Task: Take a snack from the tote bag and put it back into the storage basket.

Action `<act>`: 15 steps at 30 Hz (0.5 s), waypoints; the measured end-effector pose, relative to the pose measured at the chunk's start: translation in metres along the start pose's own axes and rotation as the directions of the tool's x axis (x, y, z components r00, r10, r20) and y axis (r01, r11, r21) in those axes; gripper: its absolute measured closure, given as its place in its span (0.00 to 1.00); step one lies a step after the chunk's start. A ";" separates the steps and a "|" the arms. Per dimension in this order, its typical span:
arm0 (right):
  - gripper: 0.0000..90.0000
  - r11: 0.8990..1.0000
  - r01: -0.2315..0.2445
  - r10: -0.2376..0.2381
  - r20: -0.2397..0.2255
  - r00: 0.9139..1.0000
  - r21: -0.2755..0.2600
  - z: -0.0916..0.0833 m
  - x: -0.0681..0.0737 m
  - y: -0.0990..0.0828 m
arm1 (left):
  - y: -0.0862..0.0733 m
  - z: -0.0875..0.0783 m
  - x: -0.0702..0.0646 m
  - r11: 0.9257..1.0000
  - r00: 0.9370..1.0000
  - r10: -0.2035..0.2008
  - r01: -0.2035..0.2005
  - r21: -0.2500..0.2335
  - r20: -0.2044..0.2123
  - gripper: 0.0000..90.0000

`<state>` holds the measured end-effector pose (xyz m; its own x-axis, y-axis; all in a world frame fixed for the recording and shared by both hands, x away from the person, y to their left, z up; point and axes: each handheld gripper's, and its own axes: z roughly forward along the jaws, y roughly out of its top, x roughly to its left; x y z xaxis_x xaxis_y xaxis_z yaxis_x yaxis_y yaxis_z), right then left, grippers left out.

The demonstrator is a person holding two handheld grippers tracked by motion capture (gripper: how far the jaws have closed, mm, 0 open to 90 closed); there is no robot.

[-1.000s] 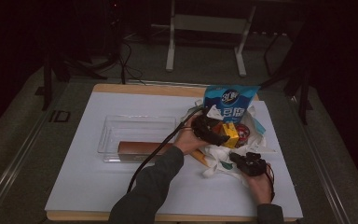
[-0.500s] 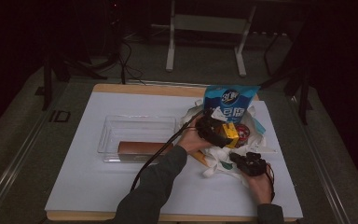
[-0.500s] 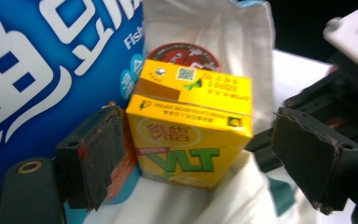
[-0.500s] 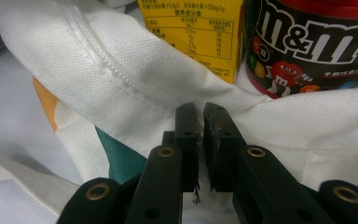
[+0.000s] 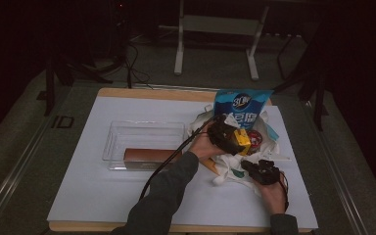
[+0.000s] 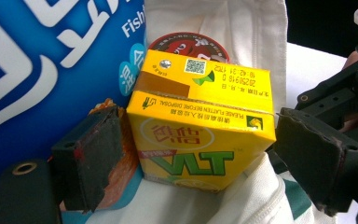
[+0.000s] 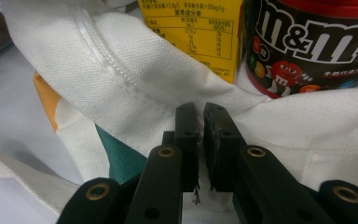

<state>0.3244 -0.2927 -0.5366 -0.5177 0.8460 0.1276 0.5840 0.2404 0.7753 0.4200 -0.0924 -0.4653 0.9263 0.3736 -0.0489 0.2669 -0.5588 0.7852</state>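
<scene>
Carton orientation: the yellow drink carton (image 6: 203,128) is seen inside the white cloth bag (image 5: 227,169) at the right of the table (image 5: 98,196), beside the candy tub (image 7: 314,44) and blue pouch (image 5: 242,105); in the left gripper view it is tilted, its long axis running from lower front to far top. Nutrition print is legible in the right gripper view. Left gripper (image 6: 209,158) jaws have just been opening and are released, flanking the carton without contact. Right gripper (image 7: 200,140) jaws are clenched on the bag's rim.
</scene>
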 end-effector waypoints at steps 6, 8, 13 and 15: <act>0.94 1.000 -0.001 0.001 -0.001 1.000 0.000 0.000 0.000 0.000 | 0.001 0.005 0.000 1.000 1.000 0.011 -0.011 0.003 0.000 0.17; 0.93 1.000 -0.002 0.002 -0.001 1.000 0.000 0.000 0.000 0.000 | 0.001 0.007 0.000 1.000 1.000 0.012 -0.012 -0.001 -0.002 0.18; 0.93 1.000 -0.003 0.003 -0.002 1.000 0.000 0.000 0.000 0.000 | 0.000 0.012 -0.001 1.000 1.000 0.028 -0.028 0.007 0.000 0.19; 0.93 1.000 -0.003 0.003 -0.003 1.000 -0.001 0.000 0.000 0.000 | -0.001 0.014 -0.001 1.000 1.000 0.023 -0.023 0.005 0.005 0.20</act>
<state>0.3242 -0.2929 -0.5366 -0.5177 0.8453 0.1322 0.5853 0.2372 0.7754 0.4227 -0.1023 -0.4749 0.9335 0.3571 -0.0334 0.2466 -0.5711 0.7830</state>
